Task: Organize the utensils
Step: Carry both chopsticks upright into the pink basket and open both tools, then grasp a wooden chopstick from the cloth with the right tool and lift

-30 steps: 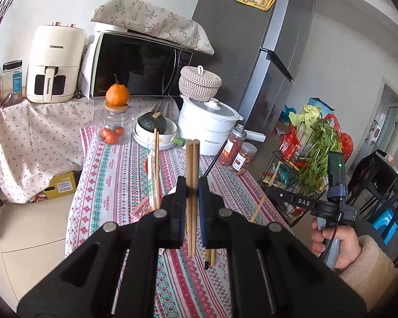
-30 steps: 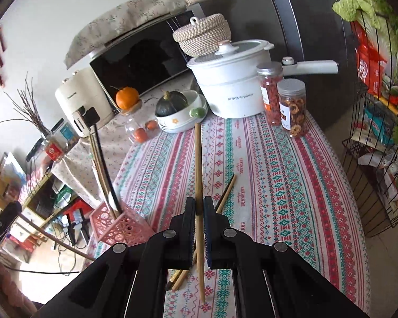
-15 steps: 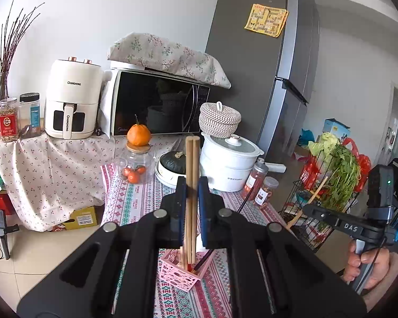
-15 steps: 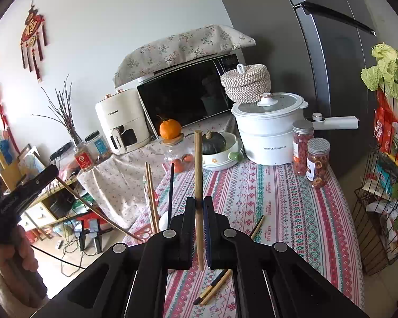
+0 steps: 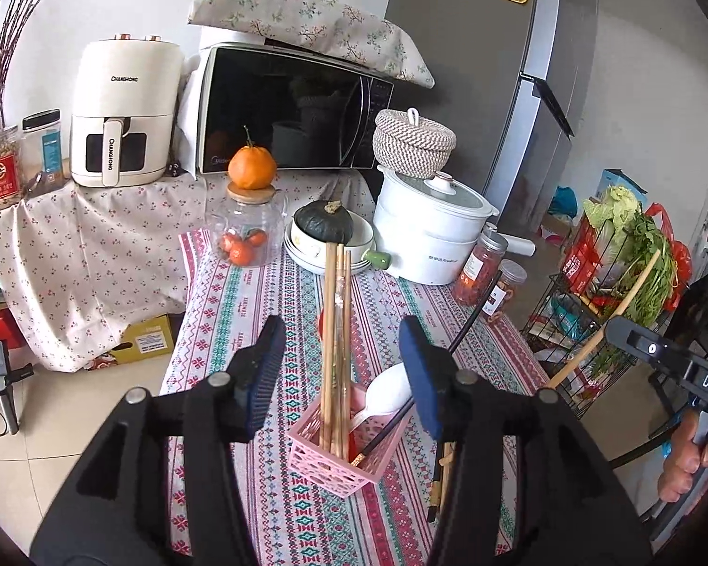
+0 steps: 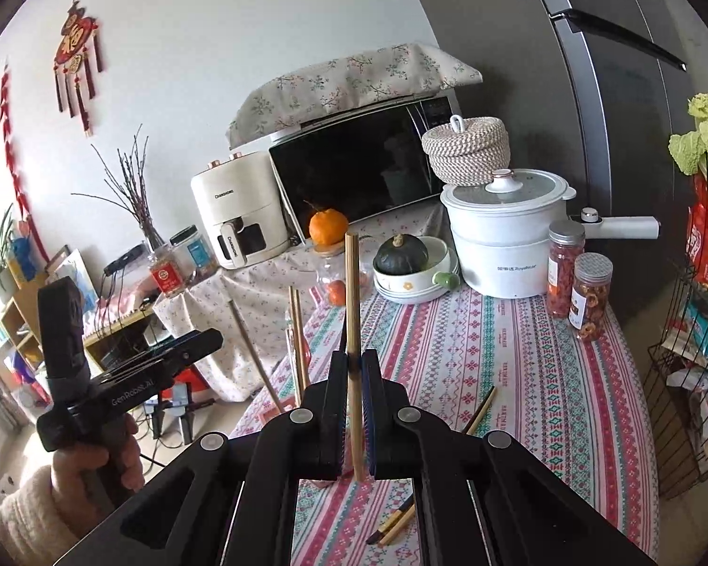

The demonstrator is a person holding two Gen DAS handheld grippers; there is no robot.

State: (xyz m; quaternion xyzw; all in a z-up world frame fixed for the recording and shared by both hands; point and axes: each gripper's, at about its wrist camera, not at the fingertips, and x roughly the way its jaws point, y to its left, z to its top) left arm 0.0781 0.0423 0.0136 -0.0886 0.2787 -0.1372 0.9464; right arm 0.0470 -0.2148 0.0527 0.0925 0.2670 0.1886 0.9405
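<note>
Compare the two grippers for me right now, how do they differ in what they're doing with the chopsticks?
The left gripper has its jaws opening, pads clear of the wooden chopsticks, which stand in the pink basket. The right gripper is shut on a single chopstick, held upright above the table, not in the basket. The left gripper hovers over the basket; the right one is off to its side. Both are black, hand-held, with blue pads.

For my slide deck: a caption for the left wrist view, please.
Left gripper opening above the pink basket, wooden chopsticks now standing inside beside a white spoon.
</note>
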